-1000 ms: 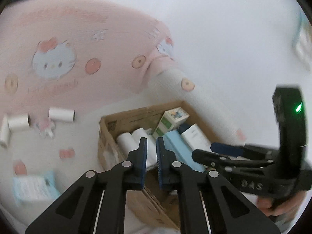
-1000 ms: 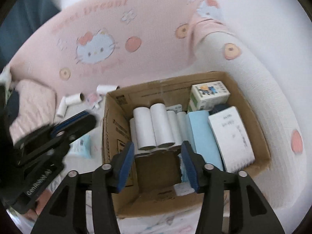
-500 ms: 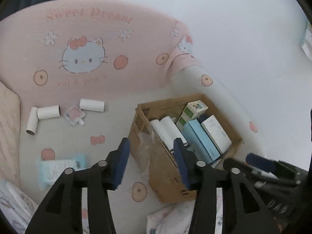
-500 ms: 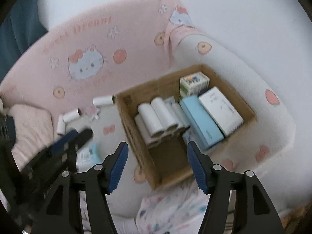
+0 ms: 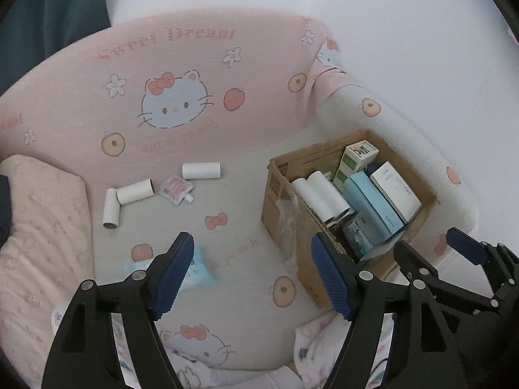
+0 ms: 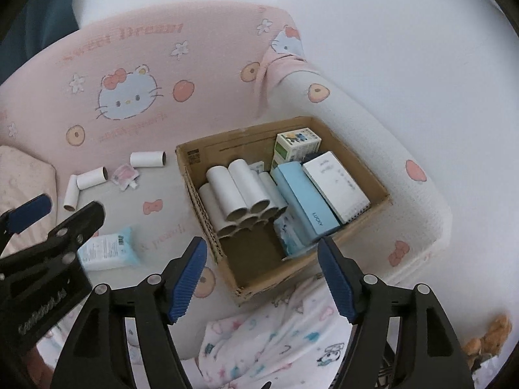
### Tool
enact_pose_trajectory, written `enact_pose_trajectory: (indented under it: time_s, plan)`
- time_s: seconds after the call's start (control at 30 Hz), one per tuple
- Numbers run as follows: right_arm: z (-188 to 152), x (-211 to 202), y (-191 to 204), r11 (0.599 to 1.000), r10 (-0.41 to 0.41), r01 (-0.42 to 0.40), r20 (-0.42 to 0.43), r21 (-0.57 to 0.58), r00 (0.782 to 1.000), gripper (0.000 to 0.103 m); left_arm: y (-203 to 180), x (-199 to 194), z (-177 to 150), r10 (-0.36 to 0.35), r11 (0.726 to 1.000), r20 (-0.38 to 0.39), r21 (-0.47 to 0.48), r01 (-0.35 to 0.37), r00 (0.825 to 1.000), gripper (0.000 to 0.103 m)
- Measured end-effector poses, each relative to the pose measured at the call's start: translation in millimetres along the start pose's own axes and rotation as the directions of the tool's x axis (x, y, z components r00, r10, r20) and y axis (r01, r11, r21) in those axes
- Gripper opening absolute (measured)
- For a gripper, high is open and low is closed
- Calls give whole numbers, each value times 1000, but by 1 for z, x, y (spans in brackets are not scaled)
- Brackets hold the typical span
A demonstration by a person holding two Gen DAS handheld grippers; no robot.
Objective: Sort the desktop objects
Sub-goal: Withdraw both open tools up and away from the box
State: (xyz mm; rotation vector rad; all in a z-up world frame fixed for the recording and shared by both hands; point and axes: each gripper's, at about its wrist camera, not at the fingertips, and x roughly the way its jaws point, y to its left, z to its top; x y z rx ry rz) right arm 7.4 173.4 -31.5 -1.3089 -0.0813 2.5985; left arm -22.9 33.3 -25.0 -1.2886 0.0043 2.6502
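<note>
Left gripper (image 5: pixel 251 270) fingers opening, nothing held, right gripper (image 6: pixel 262 272) fingers opening, nothing held, box (image 6: pixel 356 175) at twelve o'clock, tubes (image 6: pixel 240 191) stacked inside

A home — a bedroom or living corner. A pink sofa (image 5: pixel 181 74) printed with a cartoon cat and peaches sits against a plain white wall (image 5: pixel 405 32), a patterned blanket (image 6: pixel 275 334) lies in front, and a dark curtain (image 5: pixel 55 9) hangs behind — soft domestic furnishings throughout.
</note>
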Motion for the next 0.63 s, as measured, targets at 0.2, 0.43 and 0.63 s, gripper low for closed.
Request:
enact_pose_trajectory:
  time_s: [0.2, 0.43, 0.63]
  plan:
    - [2, -7, -9, 1000, 25, -26, 24, 14, 999, 71, -5, -17, 0, -34, 999, 5, 17, 34, 999, 78]
    - [3, -20, -17, 999, 41, -43, 71, 25, 997, 75, -12, -29, 0, -22, 999, 47, 27, 21, 999, 78]
    - [3, -16, -19, 999, 41, -43, 58, 30, 997, 76, -12, -27, 0, -31, 999, 43, 22, 30, 999, 78]
